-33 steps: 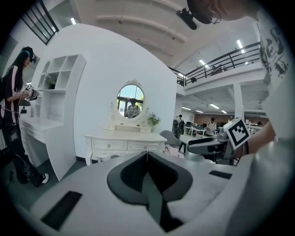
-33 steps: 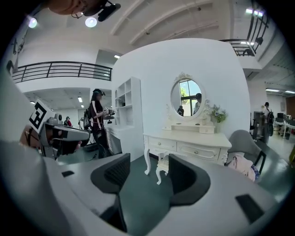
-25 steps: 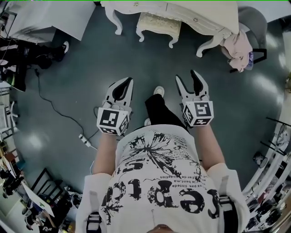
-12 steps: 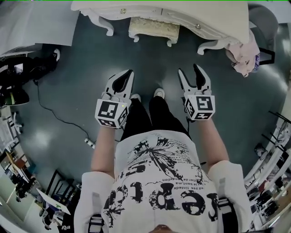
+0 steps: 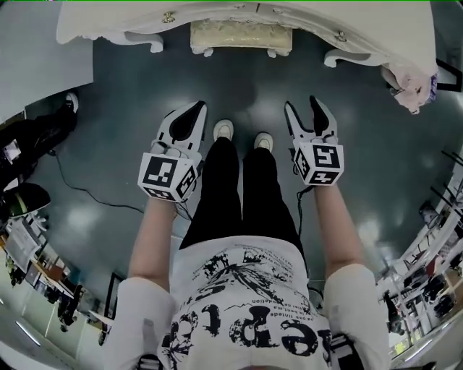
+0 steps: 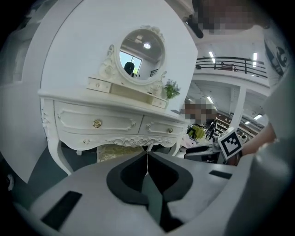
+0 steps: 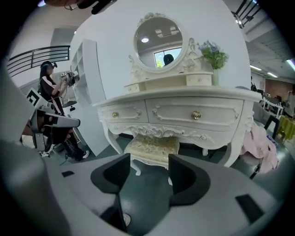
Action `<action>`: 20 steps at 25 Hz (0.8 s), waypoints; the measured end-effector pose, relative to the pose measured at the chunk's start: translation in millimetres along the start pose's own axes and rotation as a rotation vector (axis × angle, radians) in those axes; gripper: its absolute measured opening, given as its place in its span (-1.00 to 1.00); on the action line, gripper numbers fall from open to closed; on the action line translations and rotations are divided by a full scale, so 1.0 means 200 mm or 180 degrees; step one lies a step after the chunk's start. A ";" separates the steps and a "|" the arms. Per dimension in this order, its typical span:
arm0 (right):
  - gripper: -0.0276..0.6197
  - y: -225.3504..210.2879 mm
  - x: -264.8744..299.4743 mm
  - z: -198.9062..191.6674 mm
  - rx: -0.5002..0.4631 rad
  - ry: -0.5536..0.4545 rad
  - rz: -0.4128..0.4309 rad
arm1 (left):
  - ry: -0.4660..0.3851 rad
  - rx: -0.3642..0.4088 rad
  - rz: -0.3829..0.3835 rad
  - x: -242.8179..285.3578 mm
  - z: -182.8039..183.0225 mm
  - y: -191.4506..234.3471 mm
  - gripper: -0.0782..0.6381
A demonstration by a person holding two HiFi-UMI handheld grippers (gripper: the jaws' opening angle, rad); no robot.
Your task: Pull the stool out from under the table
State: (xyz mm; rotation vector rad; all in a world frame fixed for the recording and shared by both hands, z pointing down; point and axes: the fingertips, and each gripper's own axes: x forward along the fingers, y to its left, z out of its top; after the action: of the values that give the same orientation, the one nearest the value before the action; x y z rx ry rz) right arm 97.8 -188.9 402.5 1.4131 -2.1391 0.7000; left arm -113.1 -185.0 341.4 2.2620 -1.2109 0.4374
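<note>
Cream stool (image 5: 241,36) sits under table (image 5: 108,22), long axis along its front.

The dark, glossy floor (image 5: 130,94) threw back pale patches of light — a white wall (image 7: 92,27) stood behind, and ceiling lights (image 6: 211,54) glowed past a balcony railing (image 6: 230,61).

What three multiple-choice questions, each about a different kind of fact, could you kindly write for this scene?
1. Where is the stool relative to the table?
A) on top
B) underneath
C) far off to one side

2. What colour is the table?
A) black
B) red
C) white

3. How do the jaws of the left tool stand?
A) wide apart
B) together, empty
C) closed on the stool

Answers:
1 B, it shows tucked beneath the table's front edge.
2 C, it is white in every view.
3 B, the jaws meet with nothing between them.
</note>
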 end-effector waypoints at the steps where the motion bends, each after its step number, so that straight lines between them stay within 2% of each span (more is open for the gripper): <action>1: -0.08 -0.01 0.07 -0.05 0.0017 0.0029 -0.0029 | 0.0014 -0.0013 -0.0005 0.04 -0.04 0.05 -0.72; 7: -0.08 -0.11 0.53 -0.36 0.0037 0.0184 -0.0162 | 0.0257 0.0152 -0.0006 0.39 -0.37 0.29 -0.72; 11: -0.08 -0.17 0.77 -0.61 0.0003 0.0383 -0.0210 | 0.0295 0.0117 0.0011 0.56 -0.58 0.40 -0.72; 14: -0.08 -0.22 0.92 -0.73 -0.0018 0.0478 -0.0229 | 0.0236 0.0119 0.0000 0.65 -0.67 0.45 -0.72; 20: -0.08 -0.41 1.23 -0.86 -0.0133 0.0419 -0.0417 | -0.0096 0.0268 0.0062 0.76 -0.80 0.54 -0.72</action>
State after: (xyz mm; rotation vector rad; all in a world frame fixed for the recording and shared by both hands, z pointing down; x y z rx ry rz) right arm 107.4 -273.7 701.2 1.4298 -1.9309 0.6750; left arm -125.3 -240.8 580.7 2.3372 -1.2521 0.4715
